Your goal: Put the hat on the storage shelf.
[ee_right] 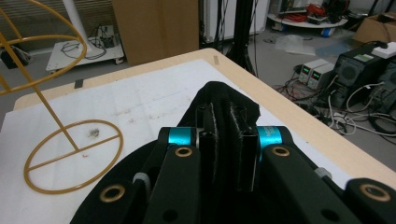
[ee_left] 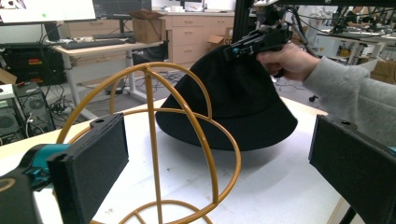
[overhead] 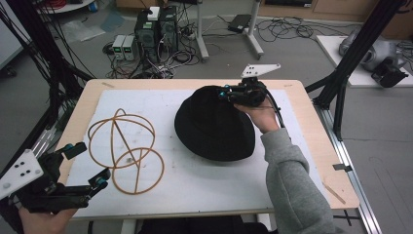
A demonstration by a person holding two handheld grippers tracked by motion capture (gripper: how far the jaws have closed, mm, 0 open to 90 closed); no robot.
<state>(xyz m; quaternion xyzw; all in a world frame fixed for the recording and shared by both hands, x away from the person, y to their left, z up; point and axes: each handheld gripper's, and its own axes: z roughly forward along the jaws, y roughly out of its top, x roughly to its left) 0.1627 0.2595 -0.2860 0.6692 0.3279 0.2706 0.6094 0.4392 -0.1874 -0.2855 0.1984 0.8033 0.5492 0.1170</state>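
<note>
Black fabric hat (overhead: 214,127) pinched by right tool (overhead: 229,93); left tool (overhead: 90,163) released near wire stand (overhead: 127,151).

Grey floor (overhead: 292,53) beyond far edge of table. Table (overhead: 311,122) wooden, pale, white sheet (overhead: 204,180) over most of top, bare wood along edges. Black frame posts (overhead: 358,48) at right and left of table. Two computer towers (overhead: 157,27) on floor past far edge, small power units (overhead: 124,46) beside them, cables (overhead: 287,27) tangled across floor. White stand legs (overhead: 253,39) behind. Wooden drawer cabinets (ee_left: 191,37) along back wall, desk with keyboard (ee_left: 93,44) at left, cardboard box (ee_left: 147,28) near it.
</note>
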